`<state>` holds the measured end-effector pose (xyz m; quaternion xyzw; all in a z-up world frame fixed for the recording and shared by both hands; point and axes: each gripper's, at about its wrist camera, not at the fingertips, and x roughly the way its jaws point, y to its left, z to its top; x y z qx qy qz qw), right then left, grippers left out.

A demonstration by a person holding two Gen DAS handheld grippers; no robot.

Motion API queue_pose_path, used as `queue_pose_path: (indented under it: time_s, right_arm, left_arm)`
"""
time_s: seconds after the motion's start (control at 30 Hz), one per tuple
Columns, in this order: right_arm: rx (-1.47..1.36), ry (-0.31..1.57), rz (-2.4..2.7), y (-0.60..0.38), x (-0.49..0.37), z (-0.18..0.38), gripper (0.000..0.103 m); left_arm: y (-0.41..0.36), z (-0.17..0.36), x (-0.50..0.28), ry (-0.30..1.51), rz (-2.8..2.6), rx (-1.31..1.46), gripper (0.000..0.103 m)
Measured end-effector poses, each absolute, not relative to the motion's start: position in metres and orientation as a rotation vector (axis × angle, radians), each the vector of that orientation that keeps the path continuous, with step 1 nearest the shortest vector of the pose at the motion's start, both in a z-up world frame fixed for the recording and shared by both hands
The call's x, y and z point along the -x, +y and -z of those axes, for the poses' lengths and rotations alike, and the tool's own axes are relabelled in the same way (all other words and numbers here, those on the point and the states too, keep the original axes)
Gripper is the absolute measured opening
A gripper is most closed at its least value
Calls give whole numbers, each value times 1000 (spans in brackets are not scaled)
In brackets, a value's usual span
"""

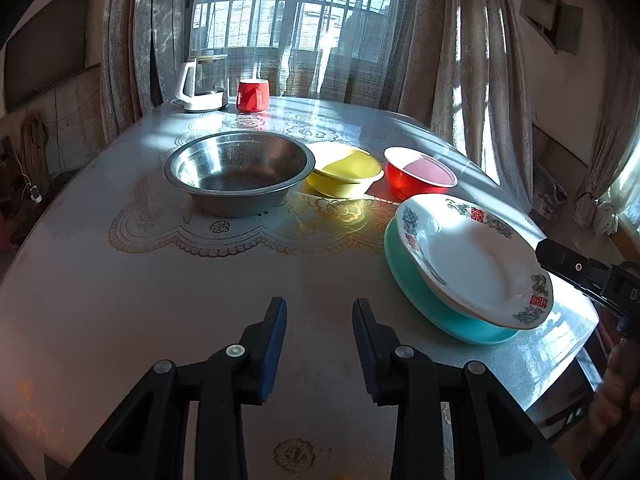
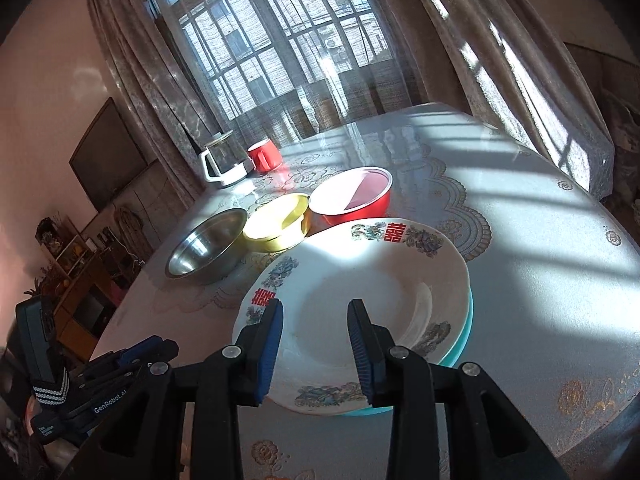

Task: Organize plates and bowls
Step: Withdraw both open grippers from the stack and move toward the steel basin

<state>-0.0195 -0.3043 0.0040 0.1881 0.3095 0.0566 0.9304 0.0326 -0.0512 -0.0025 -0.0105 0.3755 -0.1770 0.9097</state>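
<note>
A white floral plate (image 1: 472, 260) (image 2: 360, 312) lies stacked on a teal plate (image 1: 424, 300) (image 2: 464, 340) at the table's right. Behind stand a steel bowl (image 1: 240, 172) (image 2: 208, 248), a yellow bowl (image 1: 344, 172) (image 2: 280, 224) and a red bowl (image 1: 420, 174) (image 2: 352, 196) in a row. My left gripper (image 1: 320, 344) is open and empty above bare tablecloth, left of the plates. My right gripper (image 2: 316, 344) is open and empty, just above the white plate's near rim.
A white kettle (image 1: 202, 84) (image 2: 222, 160) and a red mug (image 1: 252, 96) (image 2: 265, 155) stand at the far edge by the curtains. The round table (image 1: 120, 300) carries a lace-patterned cloth. The left gripper body (image 2: 100, 392) shows at the right wrist view's lower left.
</note>
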Motion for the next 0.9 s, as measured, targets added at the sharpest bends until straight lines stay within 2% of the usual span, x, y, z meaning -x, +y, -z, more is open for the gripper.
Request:
queue_pose_path:
  time_s: [0.33,0.5,0.9]
  right_arm:
    - [-396,720,-266,-264,-4,6,35]
    - [-394,771,-318,-249,-25,12,35]
    - [-395,870,-404,-213,-71,26,35]
  left_arm:
    - [-28,10,-42,795,311,55,37]
    - [-15,24,-57,839,282,95,42]
    - [49,46,-91,925,135,255,41]
